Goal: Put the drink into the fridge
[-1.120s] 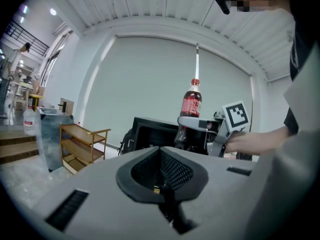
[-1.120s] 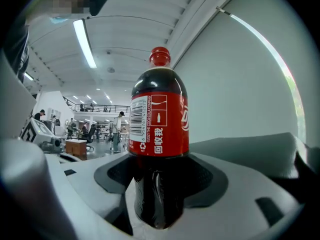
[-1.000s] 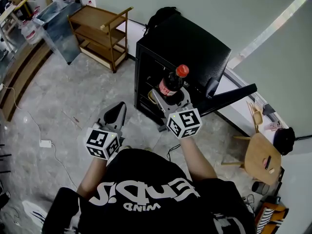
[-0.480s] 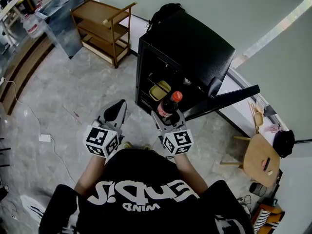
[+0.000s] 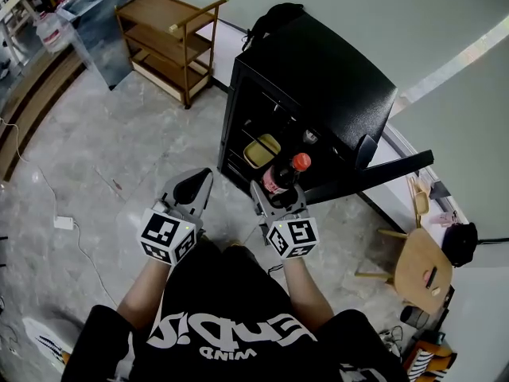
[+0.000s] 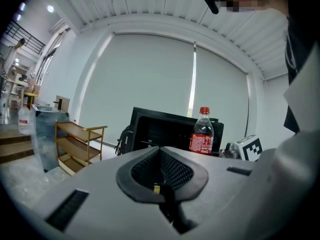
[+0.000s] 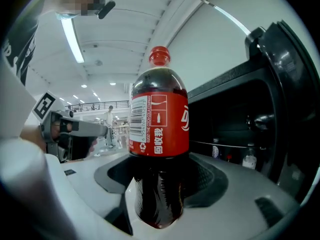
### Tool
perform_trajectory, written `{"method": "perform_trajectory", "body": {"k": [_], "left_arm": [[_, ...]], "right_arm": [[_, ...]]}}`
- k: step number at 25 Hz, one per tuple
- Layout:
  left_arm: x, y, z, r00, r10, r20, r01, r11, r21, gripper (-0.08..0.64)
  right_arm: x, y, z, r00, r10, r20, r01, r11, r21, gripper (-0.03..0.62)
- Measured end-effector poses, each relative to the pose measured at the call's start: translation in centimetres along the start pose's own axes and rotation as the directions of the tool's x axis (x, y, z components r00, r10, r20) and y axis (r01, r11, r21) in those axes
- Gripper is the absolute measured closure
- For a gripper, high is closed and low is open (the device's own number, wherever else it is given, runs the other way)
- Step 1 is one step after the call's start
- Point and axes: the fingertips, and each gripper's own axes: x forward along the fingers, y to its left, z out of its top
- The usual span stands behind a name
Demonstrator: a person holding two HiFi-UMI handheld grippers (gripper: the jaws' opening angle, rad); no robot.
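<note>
While the black fridge (image 5: 318, 78) stands with its door (image 5: 374, 173) swung wide to the person's right, its dark shelves face the person, and a wooden cart (image 5: 163, 34) stands well apart to the left. The bottle (image 5: 284, 175) of cola, red label and red cap, is upright with its long axis vertical, just in front of the open compartment and not yet inside. The right gripper (image 5: 278, 196) is clamped on the bottle's lower body. The opening lies ahead of it, so the coming move is judged a forward reach onto a shelf. The left gripper (image 5: 193, 185), jaws pressed together on nothing, hangs beside it, farther from the opening. Only the head view shows a yellow container (image 5: 261, 150) on a shelf; only the right gripper view shows small items (image 7: 248, 160) deeper inside.
</note>
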Motion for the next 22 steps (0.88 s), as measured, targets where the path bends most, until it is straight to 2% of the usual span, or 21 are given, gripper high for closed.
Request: {"method": "perform_trajectory", "body": {"k": [5,11,17,22], "left_arm": [[1.7,1.0,-3.4,1.0,-0.026,0.015,0.026,1.0,0.014,0.552],[3.0,2.4,-6.7,0.999,-0.051,0.018,0.051,0.999,0.008,0.552],[4.2,3.1,-8.2,0.997,-0.081,-0.001,0.081,0.997,0.007,0.552],[5.3,3.5,-9.1,0.995,-0.103,-0.005,0.103,0.995,0.01,0.552]], "right_arm": [[1.7,-1.7,-3.0,0.999,-0.039,0.039,0.038,0.999,0.005,0.287],[3.5,-2.9,-7.1,0.995,-0.086,0.044,0.087,0.996,-0.005,0.287],[6.2,-5.5,-10.2,0.989,-0.144,0.022,0.144,0.989,-0.027,0.288],[8.6,-9.4,-11.9,0.979,-0.205,0.015,0.206,0.978,-0.034,0.288]]}}
